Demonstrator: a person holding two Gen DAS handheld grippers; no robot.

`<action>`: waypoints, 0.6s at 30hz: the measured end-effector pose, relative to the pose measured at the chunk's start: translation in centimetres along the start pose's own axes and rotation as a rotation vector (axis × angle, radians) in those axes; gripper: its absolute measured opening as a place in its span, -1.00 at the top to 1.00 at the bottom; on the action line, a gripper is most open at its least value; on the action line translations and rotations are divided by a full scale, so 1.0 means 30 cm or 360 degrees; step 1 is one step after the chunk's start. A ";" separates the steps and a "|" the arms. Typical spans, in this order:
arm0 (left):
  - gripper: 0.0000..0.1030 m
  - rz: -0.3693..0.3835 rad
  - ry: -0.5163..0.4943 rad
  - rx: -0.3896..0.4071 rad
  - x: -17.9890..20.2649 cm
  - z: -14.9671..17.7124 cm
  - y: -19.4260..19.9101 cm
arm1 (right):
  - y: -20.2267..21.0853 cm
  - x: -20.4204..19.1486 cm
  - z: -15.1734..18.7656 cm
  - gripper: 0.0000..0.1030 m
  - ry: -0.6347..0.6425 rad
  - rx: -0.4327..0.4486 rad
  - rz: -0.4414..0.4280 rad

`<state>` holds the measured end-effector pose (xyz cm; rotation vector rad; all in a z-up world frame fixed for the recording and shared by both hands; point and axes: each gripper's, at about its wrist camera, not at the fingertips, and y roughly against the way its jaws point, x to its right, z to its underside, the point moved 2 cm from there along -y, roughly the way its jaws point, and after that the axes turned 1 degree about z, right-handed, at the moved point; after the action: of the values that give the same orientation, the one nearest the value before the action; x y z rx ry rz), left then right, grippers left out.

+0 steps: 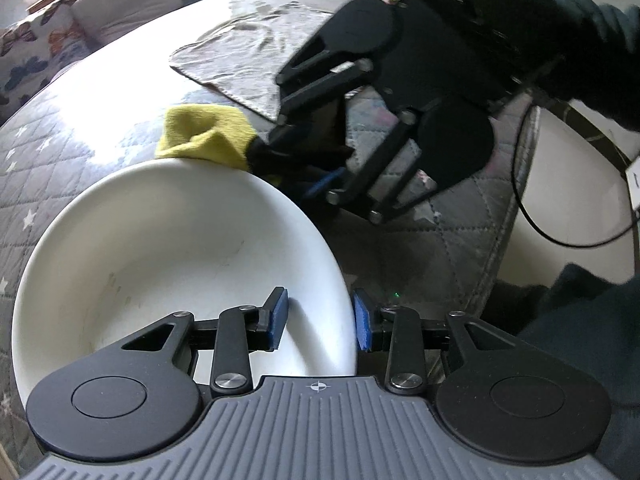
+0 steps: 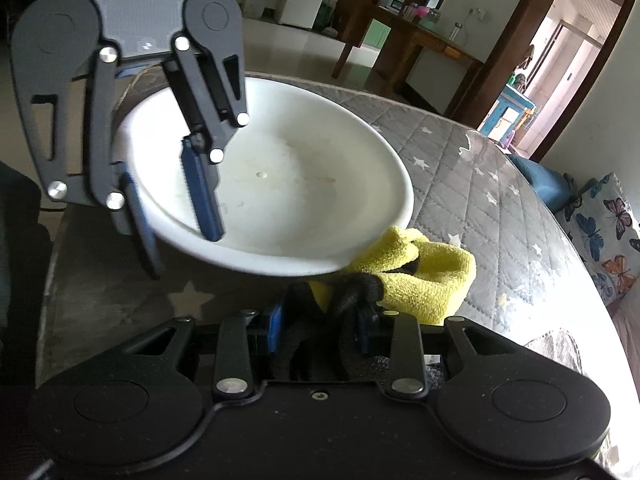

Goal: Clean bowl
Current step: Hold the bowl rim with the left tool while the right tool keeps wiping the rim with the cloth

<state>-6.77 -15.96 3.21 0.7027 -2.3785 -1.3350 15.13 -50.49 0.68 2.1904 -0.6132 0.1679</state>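
A white bowl is tipped up over the quilted table cover. My left gripper straddles its near rim, one blue pad inside and one outside, shut on the wall. From the right wrist view the bowl shows faint marks inside, with the left gripper clamped on its left rim. My right gripper is shut on a yellow cloth with a black part, which sits at the bowl's outer edge. In the left wrist view the right gripper holds the cloth just beyond the far rim.
A grey towel lies flat farther back on the table. The table's edge curves down on the right, with a black cable beside it. A dark sleeve holds the right gripper. Butterfly-print cushions lie beyond the table.
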 end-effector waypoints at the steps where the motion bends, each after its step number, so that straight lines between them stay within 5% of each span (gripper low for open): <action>1: 0.30 -0.0021 -0.0001 0.0005 0.006 -0.004 -0.002 | 0.002 -0.002 0.000 0.29 -0.0002 0.0000 -0.0002; 18: 0.31 -0.0033 -0.0005 0.0000 -0.001 -0.120 -0.059 | 0.051 -0.064 0.009 0.29 0.0013 0.0008 -0.0051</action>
<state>-4.49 -19.24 3.51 0.7281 -2.3796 -1.3455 12.69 -50.78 0.95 2.2019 -0.5731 0.1613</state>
